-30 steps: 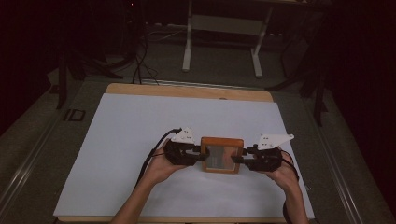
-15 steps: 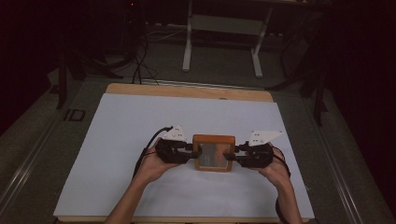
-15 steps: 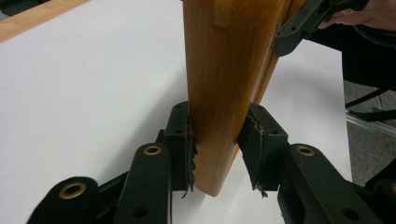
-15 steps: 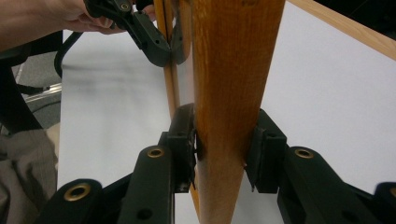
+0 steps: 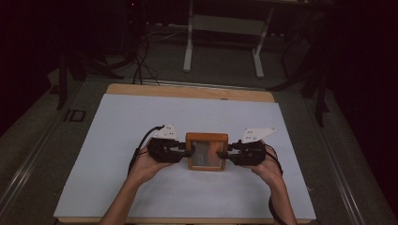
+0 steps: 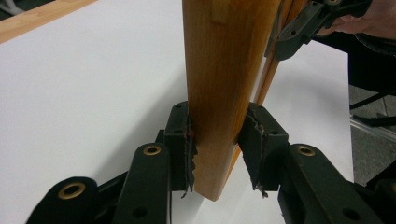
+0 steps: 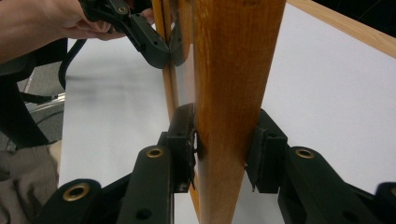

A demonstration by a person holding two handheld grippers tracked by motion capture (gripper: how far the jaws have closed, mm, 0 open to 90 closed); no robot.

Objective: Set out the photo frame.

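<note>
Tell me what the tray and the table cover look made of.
Tray: looks like wood with a smooth varnished finish; orange-brown with grain streaks along its side. Its inset floor looks grey, material unclear. Table cover: likely matte white paper or plastic sheet; flat, no weave or gloss, lying over a pale wood tabletop.

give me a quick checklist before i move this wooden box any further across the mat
1. Left tongs clamped on the wooden box: ok, pads press both faces of its side wall.
2. Right tongs clamped on the opposite wall: ok.
3. Box level between the hands: ok in the high view.
4. White mat around the box free of obstacles: ok.
5. Box lifted or sliding on the mat: cannot tell.
</note>
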